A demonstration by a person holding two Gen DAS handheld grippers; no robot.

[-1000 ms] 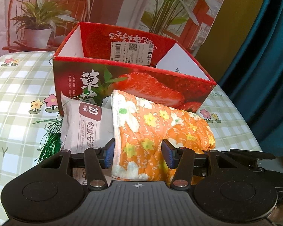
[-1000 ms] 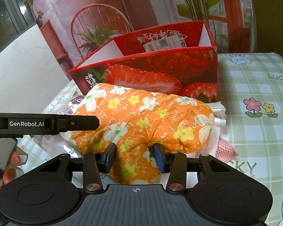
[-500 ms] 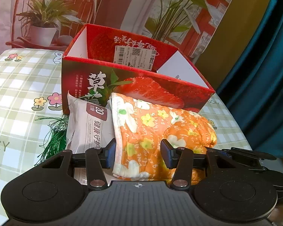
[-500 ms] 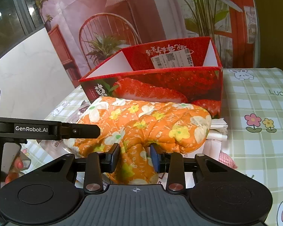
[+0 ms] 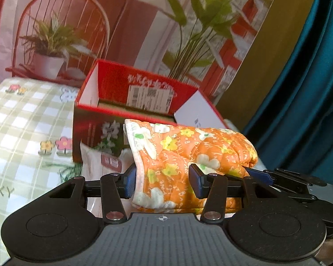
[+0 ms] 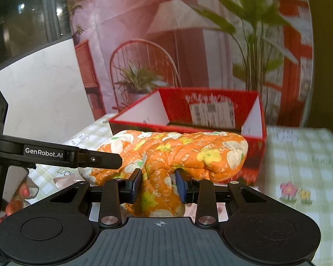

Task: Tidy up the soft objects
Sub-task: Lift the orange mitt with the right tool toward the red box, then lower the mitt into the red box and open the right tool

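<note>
Checkered counter (image 5: 22,119), red box (image 5: 113,82) behind; my left tongs (image 5: 162,182) and right tongs (image 6: 158,185) both clamp the orange floral quilt (image 5: 188,148), holding it up.

Both wrist views close, sharing box (image 5: 142,102)

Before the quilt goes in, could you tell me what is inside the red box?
Inside the red box only white side walls, a label on the far wall and a strip of brownish floor show; the near wall and the quilt cover the rest.
</note>
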